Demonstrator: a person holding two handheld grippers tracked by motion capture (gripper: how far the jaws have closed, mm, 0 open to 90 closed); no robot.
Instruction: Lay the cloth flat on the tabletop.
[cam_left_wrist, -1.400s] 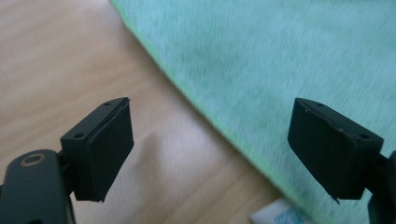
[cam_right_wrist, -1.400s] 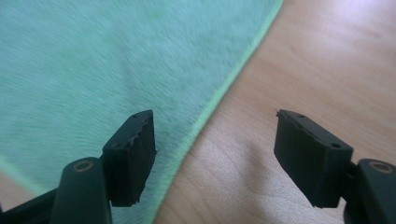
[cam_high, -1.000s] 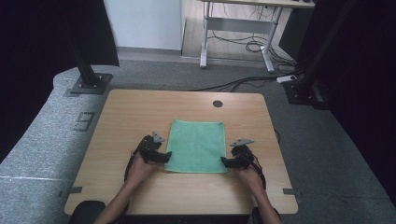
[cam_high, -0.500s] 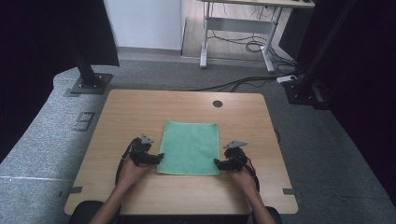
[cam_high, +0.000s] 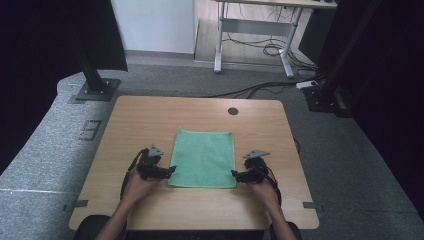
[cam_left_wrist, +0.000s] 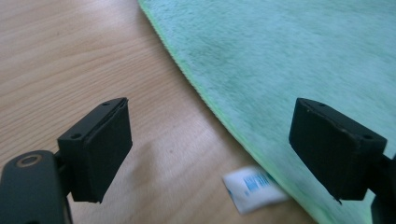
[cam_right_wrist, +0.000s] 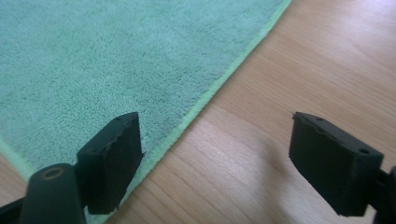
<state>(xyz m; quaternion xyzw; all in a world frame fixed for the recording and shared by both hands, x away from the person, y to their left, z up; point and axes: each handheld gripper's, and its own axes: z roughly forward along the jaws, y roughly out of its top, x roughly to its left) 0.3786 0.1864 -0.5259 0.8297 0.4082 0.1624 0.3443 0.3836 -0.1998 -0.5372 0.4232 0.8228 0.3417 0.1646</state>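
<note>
A: Standing wide apart, the jaws of the left gripper (cam_left_wrist: 210, 154) hold nothing, with wood grain and the towel's (cam_left_wrist: 299, 56) hem showing between them. A second ago this gripper sat at the cloth's near left corner; it now rests on the table (cam_high: 145, 120) just off that corner.

B: And the right gripper (cam_right_wrist: 215, 163)?

A: Its jaws have just been opening, and they too are empty; the towel's green edge runs in front of the left-hand jaw, bare table lies between the two. In the high view the right gripper (cam_high: 239, 174) sits at the cloth's near right corner, the left gripper (cam_high: 169, 171) at the near left one.

B: Where is the towel itself?

A: Flat, in a neat upright rectangle, at the middle of the table, nearer the person's edge than the far one. A small white care label (cam_left_wrist: 254, 186) pokes out from under its hem by the left gripper.

B: What does that say about the work?

A: Both corners look released. The fold just laid appears finished, and the hands seem free to take the next grip.
</note>
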